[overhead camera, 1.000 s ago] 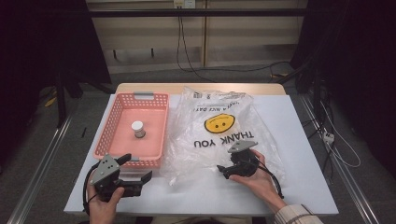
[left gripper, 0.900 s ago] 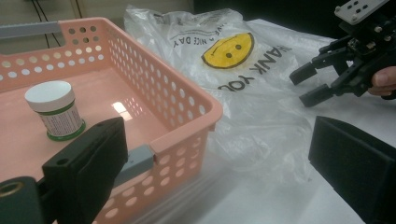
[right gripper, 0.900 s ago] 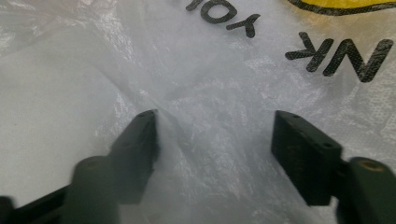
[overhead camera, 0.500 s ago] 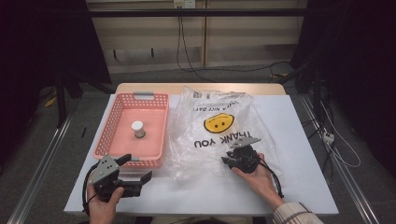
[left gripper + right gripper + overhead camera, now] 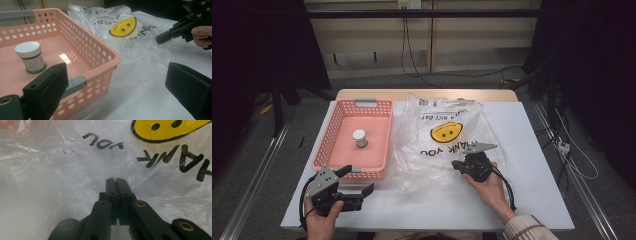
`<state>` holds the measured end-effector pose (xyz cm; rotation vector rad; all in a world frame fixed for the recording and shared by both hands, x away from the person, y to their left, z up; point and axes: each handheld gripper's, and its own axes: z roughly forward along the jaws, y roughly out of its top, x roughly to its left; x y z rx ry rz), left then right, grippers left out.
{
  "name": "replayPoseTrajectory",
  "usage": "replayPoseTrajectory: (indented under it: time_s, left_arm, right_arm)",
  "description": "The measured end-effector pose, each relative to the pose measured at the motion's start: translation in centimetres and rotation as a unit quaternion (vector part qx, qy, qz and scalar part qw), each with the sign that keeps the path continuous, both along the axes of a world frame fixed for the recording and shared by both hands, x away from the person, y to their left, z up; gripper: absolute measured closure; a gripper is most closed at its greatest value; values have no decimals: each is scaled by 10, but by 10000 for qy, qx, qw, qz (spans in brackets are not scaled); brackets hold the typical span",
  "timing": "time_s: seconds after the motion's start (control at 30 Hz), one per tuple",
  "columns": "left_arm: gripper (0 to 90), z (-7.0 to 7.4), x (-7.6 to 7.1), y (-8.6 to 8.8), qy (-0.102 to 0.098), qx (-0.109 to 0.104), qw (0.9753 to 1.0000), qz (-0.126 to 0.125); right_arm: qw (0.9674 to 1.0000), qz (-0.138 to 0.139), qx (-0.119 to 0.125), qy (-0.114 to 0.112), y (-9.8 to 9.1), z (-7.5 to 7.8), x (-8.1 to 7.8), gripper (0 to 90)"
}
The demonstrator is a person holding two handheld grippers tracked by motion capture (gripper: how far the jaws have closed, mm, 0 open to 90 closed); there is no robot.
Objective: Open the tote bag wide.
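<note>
A clear plastic bag point(image 5: 432, 150) with a yellow smiley face and "THANK YOU" print lies flat on the white table, right of a pink basket point(image 5: 324, 145). A small white-capped jar point(image 5: 359, 138) stands upright in the basket. My right gripper point(image 5: 455, 164) rests over the bag's near right part with its jaws pressed together; in the right gripper view the right gripper point(image 5: 115, 180) has no fold of the bag point(image 5: 75, 165) visibly between its tips. My left gripper point(image 5: 357, 181) is open at the basket's near corner; in the left gripper view the jar point(image 5: 30, 57) sits beyond the left jaw.
The basket's near rim point(image 5: 100, 72) lies between my left gripper's jaws in its view. The table's front edge point(image 5: 432, 222) runs just before both hands. Bare white tabletop point(image 5: 537, 150) stretches right of the bag. Cables hang at the back.
My right gripper has shifted slightly forward and up over the bag. The left gripper has stayed in place by the basket.
</note>
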<state>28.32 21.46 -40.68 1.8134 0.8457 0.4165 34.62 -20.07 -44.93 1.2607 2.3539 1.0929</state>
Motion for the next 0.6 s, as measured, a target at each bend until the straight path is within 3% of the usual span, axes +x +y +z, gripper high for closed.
replayPoseTrajectory:
  time_s: [0.33, 0.6]
  left_arm:
    - [45, 0, 0, 0, -4, 24, 10000, 5]
    - [45, 0, 0, -1, -5, 14, 10000, 16]
  right_arm:
    - [9995, -8, 223, -218, -2, 13, -2, 900]
    - [9965, -55, 587, -592, 1, 35, 2, 900]
